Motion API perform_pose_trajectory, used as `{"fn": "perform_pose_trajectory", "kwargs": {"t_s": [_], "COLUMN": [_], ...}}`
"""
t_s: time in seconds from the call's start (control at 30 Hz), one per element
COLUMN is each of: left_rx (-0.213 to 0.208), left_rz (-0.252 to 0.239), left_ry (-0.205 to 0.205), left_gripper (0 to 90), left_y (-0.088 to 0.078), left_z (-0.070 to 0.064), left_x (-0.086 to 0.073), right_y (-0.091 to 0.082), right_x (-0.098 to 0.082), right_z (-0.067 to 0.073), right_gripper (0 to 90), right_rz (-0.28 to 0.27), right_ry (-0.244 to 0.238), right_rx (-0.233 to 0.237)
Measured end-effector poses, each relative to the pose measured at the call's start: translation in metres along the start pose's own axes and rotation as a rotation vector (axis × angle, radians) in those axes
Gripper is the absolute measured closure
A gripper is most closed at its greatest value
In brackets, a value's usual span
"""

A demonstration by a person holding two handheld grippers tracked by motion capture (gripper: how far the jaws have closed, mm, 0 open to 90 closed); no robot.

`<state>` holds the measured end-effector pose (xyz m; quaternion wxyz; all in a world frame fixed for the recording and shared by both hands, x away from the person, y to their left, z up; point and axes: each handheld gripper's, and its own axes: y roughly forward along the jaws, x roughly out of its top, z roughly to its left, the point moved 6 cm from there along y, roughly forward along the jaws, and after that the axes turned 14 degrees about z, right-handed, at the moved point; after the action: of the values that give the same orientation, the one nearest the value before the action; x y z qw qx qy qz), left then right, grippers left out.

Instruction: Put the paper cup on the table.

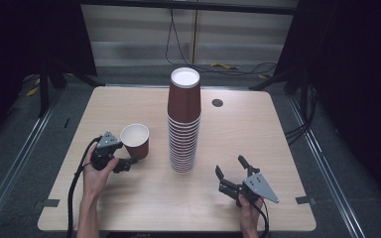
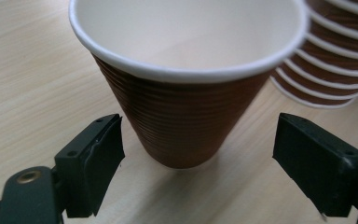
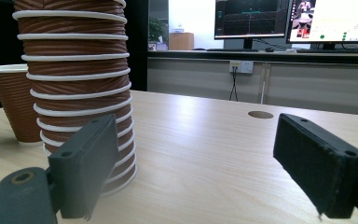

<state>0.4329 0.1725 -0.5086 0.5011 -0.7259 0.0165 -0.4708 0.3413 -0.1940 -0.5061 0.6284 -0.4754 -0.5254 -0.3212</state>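
A single brown ribbed paper cup [image 1: 135, 140] with a white inside stands upright on the wooden table [image 1: 129, 208], left of centre. My left gripper [image 1: 131, 159] lies low at its near side. In the left gripper view the cup [image 2: 182, 116] stands between the two black pads, with a gap on each side, so my left gripper [image 2: 198, 135] is open. A tall stack of the same cups [image 1: 184, 124] rises at the table's middle. My right gripper [image 1: 229, 165] rests open near the front right, and in its own view this gripper [image 3: 196, 135] points past the stack [image 3: 74, 84].
A round cable hole [image 1: 217, 102] sits in the tabletop behind the stack. Cables [image 1: 228, 67] lie on the floor beyond the far edge. Monitors [image 3: 251, 18] stand on a bench far behind. Bare wood stretches right of the stack.
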Motion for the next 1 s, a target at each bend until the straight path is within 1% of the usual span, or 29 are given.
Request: {"fn": "perform_pose_trajectory", "kwargs": {"t_s": [0.03, 0.07, 0.1, 0.13, 0.17, 0.2, 0.23, 0.3, 0.4, 0.43, 0.47, 0.53, 0.57, 0.63, 0.67, 0.7, 0.73, 0.77, 0.8, 0.87, 0.93, 0.97, 1.0], "left_rx": [-0.006, -0.003, 0.005, 0.009, 0.000, -0.008, 0.004, 0.018, 0.033, 0.040, 0.051, 0.043, 0.038, 0.022, 0.022, 0.026, 0.013, 0.012, 0.015, 0.026, 0.039, 0.043, 0.041], "left_rz": [-0.012, -0.012, -0.027, -0.054, -0.073, -0.094, -0.115, -0.151, -0.202, -0.231, -0.245, -0.271, -0.285, -0.298, -0.304, -0.305, -0.325, -0.331, -0.334, -0.342, -0.344, -0.351, -0.353], "left_ry": [-0.007, 0.003, -0.001, -0.007, -0.011, -0.027, -0.023, -0.032, -0.013, -0.008, -0.010, -0.005, -0.010, -0.005, -0.011, -0.007, -0.007, -0.008, -0.005, -0.014, 0.000, -0.010, -0.011], "left_gripper": [15.7, 15.7, 15.8, 15.7, 15.6, 15.7, 15.6, 15.7, 15.6, 15.6, 15.6, 15.6, 15.6, 15.6, 15.7, 15.6, 15.6, 15.5, 15.4, 15.3, 15.4, 15.4, 15.5], "left_y": [-0.001, -0.003, -0.004, -0.007, -0.009, -0.012, -0.014, -0.018, -0.022, -0.024, -0.025, -0.027, -0.028, -0.029, -0.029, -0.029, -0.029, -0.028, -0.027, -0.026, -0.024, -0.024, -0.023], "left_z": [-0.002, -0.003, -0.005, -0.008, -0.010, -0.012, -0.013, -0.017, -0.027, -0.031, -0.033, -0.038, -0.040, -0.046, -0.050, -0.051, -0.058, -0.061, -0.064, -0.069, -0.074, -0.077, -0.080], "left_x": [-0.001, -0.003, -0.004, -0.005, -0.006, -0.007, -0.007, -0.008, -0.010, -0.010, -0.010, -0.010, -0.010, -0.011, -0.011, -0.012, -0.011, -0.011, -0.010, -0.010, -0.010, -0.010, -0.010], "right_y": [0.000, 0.000, 0.000, 0.000, 0.000, 0.000, 0.000, 0.000, 0.000, 0.000, 0.000, 0.000, 0.000, 0.000, 0.000, 0.000, 0.000, 0.000, 0.000, 0.000, 0.000, 0.000, 0.000], "right_x": [0.000, 0.000, 0.000, 0.000, 0.000, 0.000, 0.000, 0.000, 0.000, 0.000, 0.000, 0.000, 0.000, 0.000, 0.000, 0.000, 0.000, 0.000, 0.000, 0.000, 0.000, 0.000, 0.000], "right_z": [0.000, 0.000, 0.000, 0.000, 0.000, 0.000, 0.000, 0.000, 0.000, 0.000, 0.000, 0.000, 0.000, 0.000, 0.000, 0.000, 0.000, 0.000, 0.000, 0.000, 0.000, 0.000, 0.000], "right_gripper": [13.6, 13.6, 13.6, 13.6, 13.6, 13.6, 13.6, 13.6, 13.6, 13.6, 13.6, 13.6, 13.6, 13.6, 13.6, 13.6, 13.6, 13.6, 13.6, 13.6, 13.6, 13.6, 13.6], "right_rz": [0.000, 0.000, 0.000, 0.000, 0.000, 0.000, 0.000, 0.000, 0.000, 0.000, 0.000, 0.000, 0.000, 0.000, 0.000, 0.000, 0.000, 0.000, 0.000, -0.001, 0.000, 0.000, 0.000], "right_ry": [0.000, 0.000, 0.000, 0.000, 0.000, 0.000, 0.000, 0.000, 0.000, -0.001, 0.000, -0.001, -0.001, 0.000, 0.000, 0.000, 0.000, -0.001, 0.000, -0.001, 0.000, 0.000, 0.000], "right_rx": [0.000, 0.000, 0.000, 0.000, 0.000, 0.000, 0.000, 0.000, 0.000, 0.000, 0.000, 0.000, 0.000, 0.000, 0.000, 0.000, 0.000, 0.000, 0.000, 0.000, 0.000, 0.000, 0.000]}}
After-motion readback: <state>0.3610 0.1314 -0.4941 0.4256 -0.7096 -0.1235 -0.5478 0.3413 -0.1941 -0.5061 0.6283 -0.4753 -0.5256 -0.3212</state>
